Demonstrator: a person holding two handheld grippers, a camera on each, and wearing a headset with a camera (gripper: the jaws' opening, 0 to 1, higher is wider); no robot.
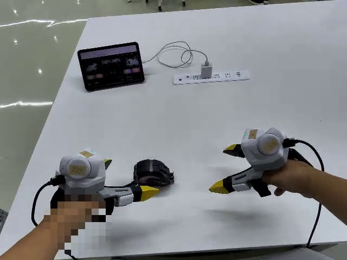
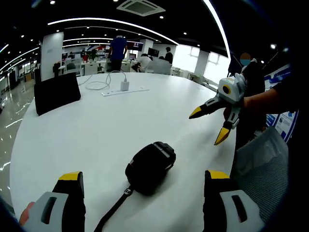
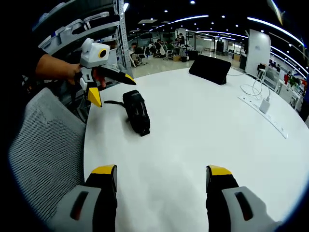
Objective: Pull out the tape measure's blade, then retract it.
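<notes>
A black tape measure [image 1: 153,173] lies on the white table [image 1: 217,119], with a short wrist strap trailing from it [image 2: 113,210]. My left gripper [image 1: 129,179] stands open right beside it on the left, jaws pointing at it; the tape measure [image 2: 150,166] sits just ahead of and between its yellow fingertips [image 2: 71,177]. My right gripper [image 1: 225,169] is open too, held above the table to the right, well apart from the tape measure [image 3: 136,112]. Its yellow fingertips [image 3: 104,170] hold nothing. No blade is out.
A dark tablet [image 1: 111,65] stands at the back left. A white power strip [image 1: 211,77] with a plugged charger and looped cable lies behind the middle. The table's front edge runs just below both hands. A grey mesh chair [image 3: 43,154] is by the table.
</notes>
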